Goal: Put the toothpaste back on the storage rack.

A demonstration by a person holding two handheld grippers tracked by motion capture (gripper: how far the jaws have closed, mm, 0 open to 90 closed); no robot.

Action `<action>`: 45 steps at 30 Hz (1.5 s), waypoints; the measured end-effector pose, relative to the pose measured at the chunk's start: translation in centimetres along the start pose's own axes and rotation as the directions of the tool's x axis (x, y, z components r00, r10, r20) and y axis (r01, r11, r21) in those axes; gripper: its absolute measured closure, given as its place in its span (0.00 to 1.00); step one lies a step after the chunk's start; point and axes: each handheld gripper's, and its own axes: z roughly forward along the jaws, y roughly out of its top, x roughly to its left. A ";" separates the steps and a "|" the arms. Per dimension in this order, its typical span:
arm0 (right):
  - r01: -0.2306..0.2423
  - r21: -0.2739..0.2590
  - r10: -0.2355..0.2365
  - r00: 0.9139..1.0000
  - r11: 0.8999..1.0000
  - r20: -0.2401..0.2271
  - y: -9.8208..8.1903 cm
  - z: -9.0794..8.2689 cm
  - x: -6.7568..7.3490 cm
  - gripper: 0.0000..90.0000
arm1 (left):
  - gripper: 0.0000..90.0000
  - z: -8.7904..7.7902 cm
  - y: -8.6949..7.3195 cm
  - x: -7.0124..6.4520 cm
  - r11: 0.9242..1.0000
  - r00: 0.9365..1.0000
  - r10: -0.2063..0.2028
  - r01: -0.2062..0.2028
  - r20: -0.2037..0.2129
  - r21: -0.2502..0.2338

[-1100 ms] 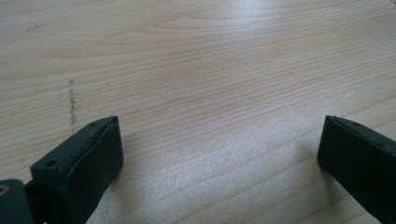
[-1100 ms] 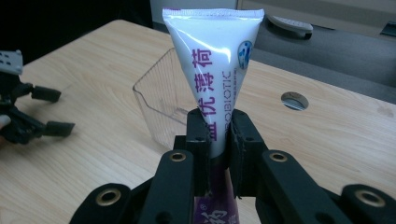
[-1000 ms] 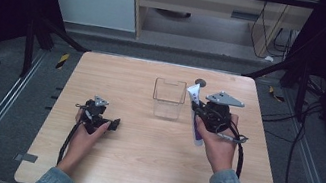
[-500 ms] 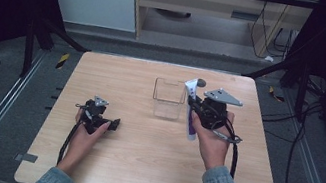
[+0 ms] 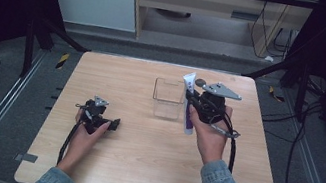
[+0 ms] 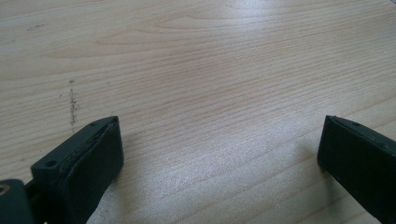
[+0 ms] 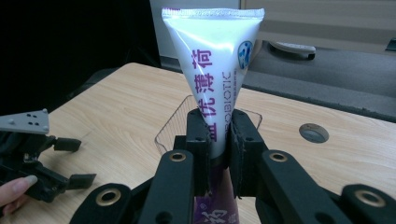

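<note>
A white and purple toothpaste tube point(image 7: 212, 79) stands upright, crimped end up, with my right gripper point(image 7: 218, 140) shut on its middle. In the high view the tube point(image 5: 188, 101) and the right gripper point(image 5: 194, 108) hang just to the right of a clear square container point(image 5: 167, 99) at the table's middle. That container point(image 7: 175, 126) lies right behind the tube in the right gripper view. My left gripper point(image 5: 112, 124) rests low on the table at the left, open, with bare wood between its fingers point(image 6: 79, 158).
The wooden table point(image 5: 137, 168) has a round cable hole point(image 7: 313, 132) near its far right edge. The left gripper point(image 7: 74, 163) and a fingertip lie at the left of the right gripper view. Dark floor, rails and cables surround the table.
My right gripper has carried the tube forward and left, closer to the clear container, and the tube now stands more upright. The left gripper has not moved.
</note>
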 end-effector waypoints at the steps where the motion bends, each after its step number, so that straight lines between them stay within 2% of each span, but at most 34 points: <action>1: 0.000 -0.005 0.000 1.000 1.000 -0.001 0.1 0.0 0.1 0.89 | 0.00 0.0 0.0 0.0 1.000 1.000 0.000 0.000 0.000 0.000; 5: -0.003 -0.034 0.002 1.000 0.999 -0.006 0.9 0.0 0.4 0.89 | 0.00 0.0 0.0 0.0 1.000 1.000 0.000 0.000 0.000 0.000; 14: 0.002 -0.027 -0.002 1.000 1.000 -0.017 2.2 0.6 1.0 0.89 | 0.00 0.0 0.0 0.0 1.000 1.000 -0.003 0.003 0.001 -0.003; 16: 0.011 -0.047 -0.012 1.000 0.999 -0.016 3.2 0.5 1.3 0.89 | 0.00 0.0 0.0 0.0 1.000 1.000 -0.003 0.003 0.001 -0.003; 31: -0.028 -0.114 0.027 1.000 0.993 -0.010 6.1 1.7 1.0 0.89 | 0.00 0.0 0.0 0.0 1.000 1.000 -0.001 0.001 0.001 -0.003; 36: -0.044 -0.132 0.045 0.999 0.990 0.004 6.1 2.8 0.7 0.89 | 0.00 0.0 0.0 0.0 1.000 1.000 -0.001 0.001 0.001 -0.003; 40: -0.034 -0.142 0.041 0.998 0.989 0.044 6.3 3.7 0.6 0.89 | 0.00 0.0 0.0 0.0 1.000 1.000 -0.001 0.001 0.001 -0.002; 45: -0.039 -0.166 0.050 0.997 0.985 0.060 6.7 4.7 0.4 0.89 | 0.00 0.0 0.0 0.0 1.000 1.000 -0.001 0.001 0.001 -0.003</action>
